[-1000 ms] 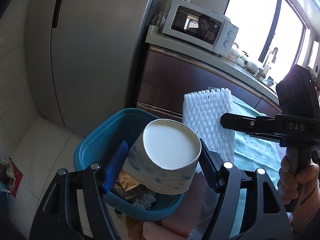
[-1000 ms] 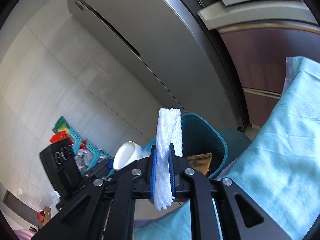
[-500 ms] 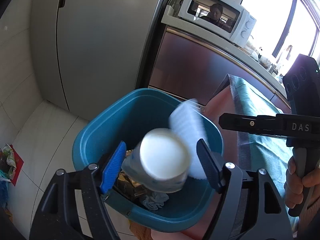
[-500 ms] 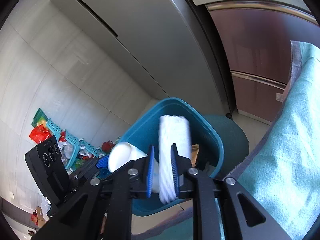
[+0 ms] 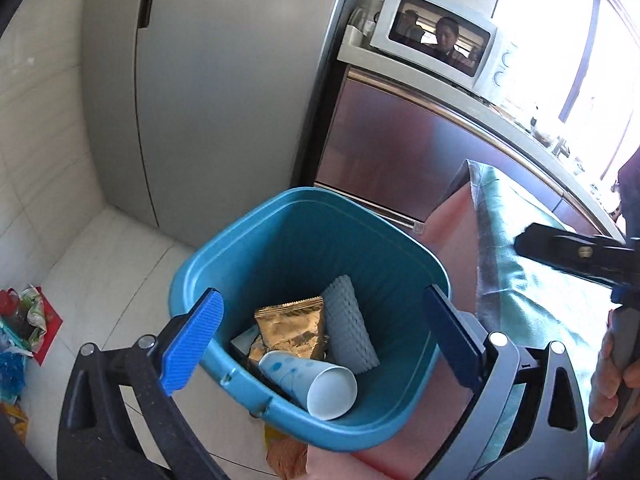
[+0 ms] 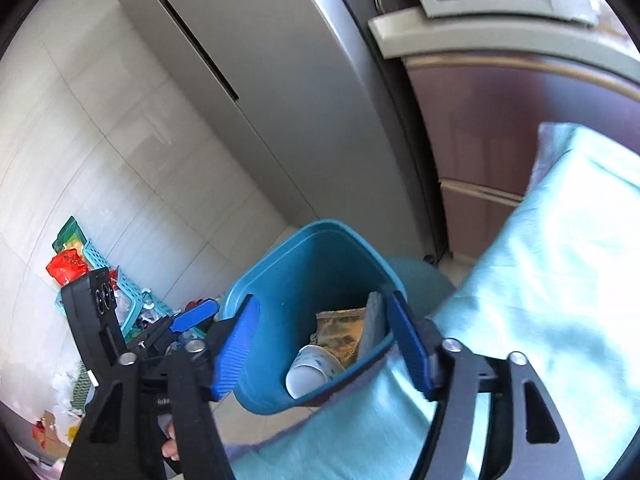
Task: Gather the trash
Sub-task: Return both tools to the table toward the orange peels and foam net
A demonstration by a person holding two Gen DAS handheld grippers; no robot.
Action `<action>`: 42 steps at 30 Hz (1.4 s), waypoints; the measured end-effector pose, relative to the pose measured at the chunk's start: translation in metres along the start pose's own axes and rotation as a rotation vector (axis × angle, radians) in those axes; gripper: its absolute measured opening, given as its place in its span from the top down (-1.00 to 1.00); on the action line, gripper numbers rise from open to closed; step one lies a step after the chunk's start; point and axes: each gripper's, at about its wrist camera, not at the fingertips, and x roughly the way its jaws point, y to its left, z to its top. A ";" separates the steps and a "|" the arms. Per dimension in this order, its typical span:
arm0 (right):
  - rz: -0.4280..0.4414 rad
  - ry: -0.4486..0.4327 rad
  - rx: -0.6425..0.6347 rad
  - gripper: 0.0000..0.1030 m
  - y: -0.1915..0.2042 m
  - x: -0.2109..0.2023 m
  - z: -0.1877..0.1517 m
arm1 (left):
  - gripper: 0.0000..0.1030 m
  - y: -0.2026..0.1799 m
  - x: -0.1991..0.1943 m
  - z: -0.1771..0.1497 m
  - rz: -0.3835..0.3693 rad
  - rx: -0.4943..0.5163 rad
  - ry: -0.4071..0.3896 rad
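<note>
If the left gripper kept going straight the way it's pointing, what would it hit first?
Probably the trash in the blue bin: the left gripper, empty and opening, aims into its mouth, toward the gold snack wrapper and paper cup. Depth is unclear; the bin's near rim might catch the fingers first.

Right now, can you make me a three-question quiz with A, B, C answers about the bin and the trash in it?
1. Where is the paper cup?
A. on the floor
B. inside the bin
C. on the microwave

2. What colour is the bin?
A. blue
B. red
C. white

3. How is the cup lying?
A. standing upright
B. upside down on its rim
C. tipped on its side

Answers:
1 B, it lies at the bottom beside the gold wrapper and the white foam net.
2 A, its rim and walls are blue in both views.
3 C, its open mouth faces sideways toward the camera.
</note>
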 end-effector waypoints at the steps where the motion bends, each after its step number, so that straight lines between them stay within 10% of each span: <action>1: -0.006 -0.021 -0.012 -0.47 0.000 -0.008 -0.001 | -0.89 -0.001 -0.004 -0.002 0.009 -0.004 -0.003; 27: -0.253 -0.330 -0.132 -0.75 -0.008 -0.165 -0.094 | -0.89 -0.119 -0.094 -0.038 -0.069 0.184 -0.173; 42: -0.628 -0.414 0.204 -0.77 -0.131 -0.291 -0.154 | -0.89 -0.190 -0.080 -0.062 -0.206 0.279 -0.109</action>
